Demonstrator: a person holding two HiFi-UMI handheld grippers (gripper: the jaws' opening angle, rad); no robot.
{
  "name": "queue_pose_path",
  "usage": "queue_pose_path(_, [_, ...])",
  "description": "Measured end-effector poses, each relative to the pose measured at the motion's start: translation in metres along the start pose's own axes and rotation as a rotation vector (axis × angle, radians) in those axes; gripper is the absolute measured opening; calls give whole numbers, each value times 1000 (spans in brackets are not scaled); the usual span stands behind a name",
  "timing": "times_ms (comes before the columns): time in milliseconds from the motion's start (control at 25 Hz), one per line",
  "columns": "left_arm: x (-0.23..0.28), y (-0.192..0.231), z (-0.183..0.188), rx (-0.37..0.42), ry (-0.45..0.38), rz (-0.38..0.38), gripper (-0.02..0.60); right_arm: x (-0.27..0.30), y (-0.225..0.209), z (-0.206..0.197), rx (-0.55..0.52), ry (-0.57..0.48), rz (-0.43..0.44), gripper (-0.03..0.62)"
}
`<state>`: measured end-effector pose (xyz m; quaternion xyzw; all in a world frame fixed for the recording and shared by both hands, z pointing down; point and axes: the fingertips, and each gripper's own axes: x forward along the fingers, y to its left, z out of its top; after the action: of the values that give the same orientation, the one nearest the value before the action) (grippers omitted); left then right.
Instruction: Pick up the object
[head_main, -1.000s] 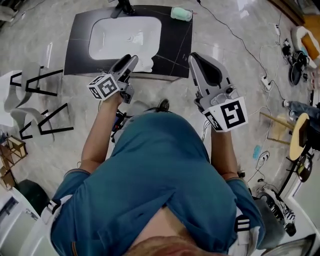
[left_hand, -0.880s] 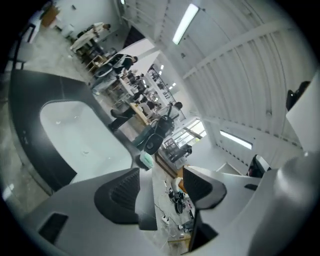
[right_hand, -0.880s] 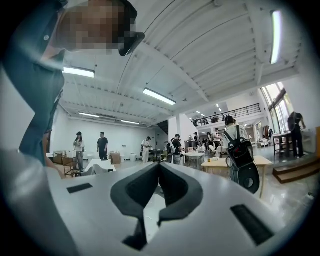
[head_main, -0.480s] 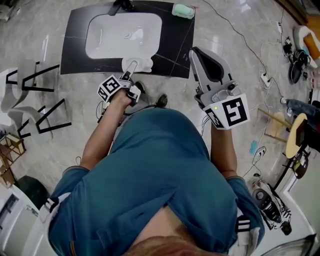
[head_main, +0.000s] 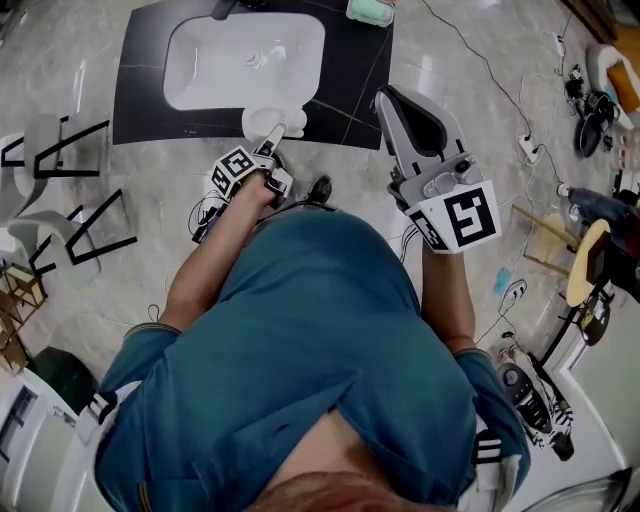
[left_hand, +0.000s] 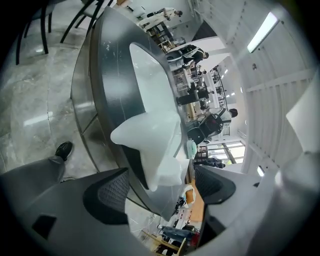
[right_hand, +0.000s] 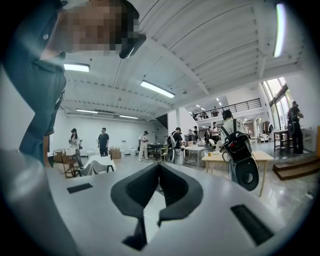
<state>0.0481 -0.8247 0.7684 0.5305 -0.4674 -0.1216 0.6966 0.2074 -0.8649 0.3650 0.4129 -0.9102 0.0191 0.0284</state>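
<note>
The left gripper (left_hand: 160, 187) has its jaws spread wide, having just been opening. The lower end of the white object (left_hand: 150, 140) lies between the pads, which do not press on it. The object is a glossy, milky-white, lumpy piece on the front edge of the dark counter (head_main: 350, 80), just before the white basin (head_main: 245, 60). The right gripper (right_hand: 159, 167), jaws pressed together on nothing, hangs off the counter's front right corner. Its cube (head_main: 458, 222) bears a black-and-white square marker.

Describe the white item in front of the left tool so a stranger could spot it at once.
Find the dark counter with the white basin sunk in it. On its near edge, in front of the basin, sits a small white star-like piece. Unlike the green item at the far corner, it is white and lobed.
</note>
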Motion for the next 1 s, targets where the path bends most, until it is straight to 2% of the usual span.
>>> queue_pose_path(320, [10, 32, 16, -32, -33, 81, 399, 4, 1, -5, -3, 24, 0, 14])
queue_pose_path(480, [10, 35, 23, -23, -54, 91, 300, 6, 2, -9, 0, 34, 2, 14])
queue_pose_path(680, [5, 35, 20, -5, -67, 89, 243, 9, 3, -10, 4, 32, 8, 14])
queue_pose_path(760, [0, 31, 20, 27, -66, 72, 195, 9, 3, -10, 5, 32, 9, 14])
queue_pose_path(800, [-2, 28, 20, 50, -65, 62, 129, 10, 4, -11, 6, 33, 10, 14])
queue_pose_path(1000, [-7, 19, 19, 127, -58, 36, 127, 12, 4, -14, 13, 31, 22, 14])
